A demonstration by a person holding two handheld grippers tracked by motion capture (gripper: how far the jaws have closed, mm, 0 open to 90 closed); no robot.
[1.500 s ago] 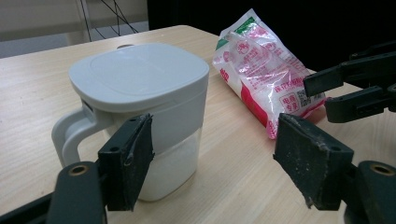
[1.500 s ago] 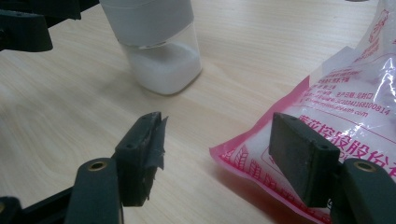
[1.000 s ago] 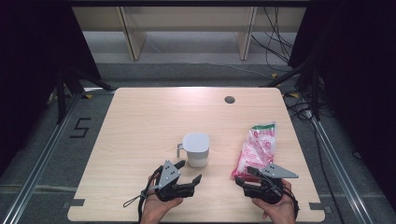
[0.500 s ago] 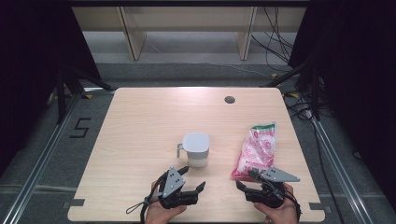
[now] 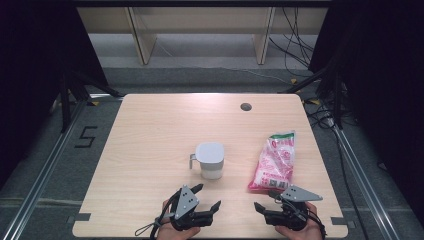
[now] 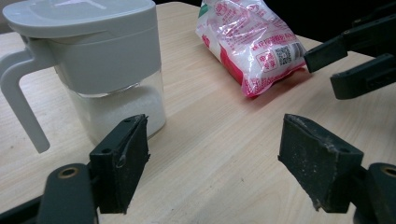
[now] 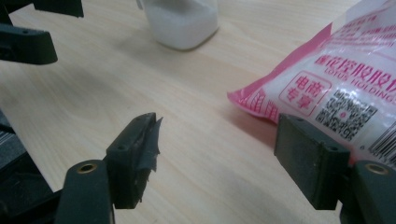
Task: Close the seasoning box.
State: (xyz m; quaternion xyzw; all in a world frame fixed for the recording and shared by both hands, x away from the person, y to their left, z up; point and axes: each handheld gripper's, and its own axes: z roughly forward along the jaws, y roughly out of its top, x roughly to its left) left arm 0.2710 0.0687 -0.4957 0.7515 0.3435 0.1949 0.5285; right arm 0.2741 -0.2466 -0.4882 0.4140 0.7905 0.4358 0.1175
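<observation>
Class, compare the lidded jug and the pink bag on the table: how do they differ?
The jug stands upright; the bag lies flat. The jug is rigid, with a grey lid and a handle; the bag is soft pink printed plastic. Both rest on the table untouched, and both appear to hold white granules.

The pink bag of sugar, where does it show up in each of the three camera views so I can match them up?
High view: the pink bag lies right of centre on the table, just ahead of the right gripper.
Left gripper view: top centre-right, beyond the open jaws.
Right gripper view: right side, its near end behind the right-hand jaw.
Shared landmark: the lidded grey jug, left of the bag in all three views.
</observation>
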